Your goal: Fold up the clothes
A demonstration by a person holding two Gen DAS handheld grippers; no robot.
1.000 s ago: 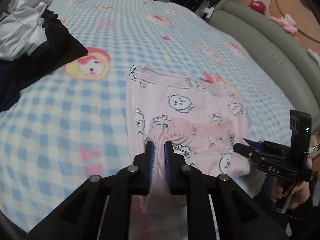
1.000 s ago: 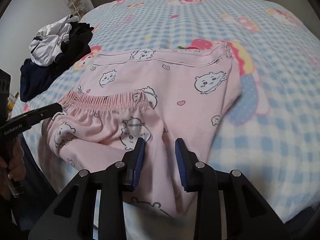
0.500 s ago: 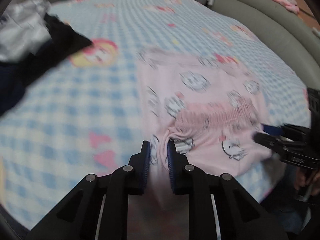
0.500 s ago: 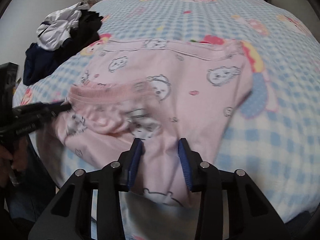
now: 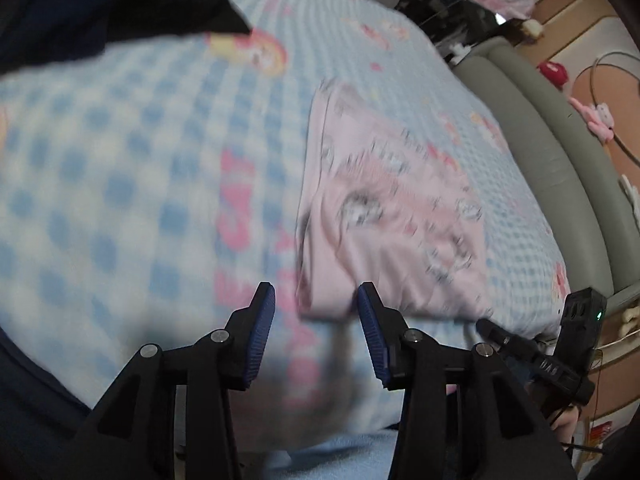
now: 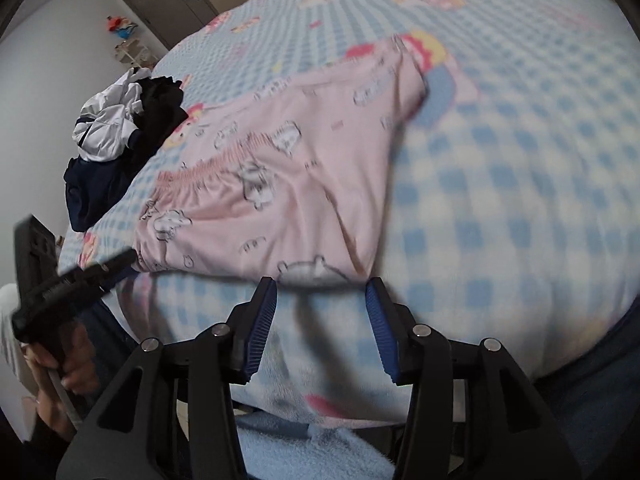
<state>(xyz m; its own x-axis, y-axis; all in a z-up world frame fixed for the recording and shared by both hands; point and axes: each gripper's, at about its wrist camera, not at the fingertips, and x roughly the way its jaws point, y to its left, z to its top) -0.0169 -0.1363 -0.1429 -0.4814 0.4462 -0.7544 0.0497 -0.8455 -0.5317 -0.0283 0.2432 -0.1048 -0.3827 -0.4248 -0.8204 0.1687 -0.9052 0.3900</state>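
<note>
Pink pyjama pants with cartoon prints (image 5: 392, 216) lie folded on the blue checked blanket; they also show in the right wrist view (image 6: 288, 184), elastic waistband on top. My left gripper (image 5: 316, 312) is open and empty, just short of the fold's near left corner. My right gripper (image 6: 320, 304) is open and empty, just short of the fold's near edge. Each gripper shows in the other's view: the right one (image 5: 536, 352) at the lower right, the left one (image 6: 72, 280) at the lower left. Both views are motion-blurred.
A pile of dark and white clothes (image 6: 120, 136) lies on the bed's far left, also in the left wrist view (image 5: 104, 12). A grey padded bed frame (image 5: 560, 152) runs along the right. The bed's near edge (image 6: 320, 392) is just below the grippers.
Both grippers were shut on the near pink fabric; they carried it forward over the pants, then opened and let go. The pants now lie folded and shorter.
</note>
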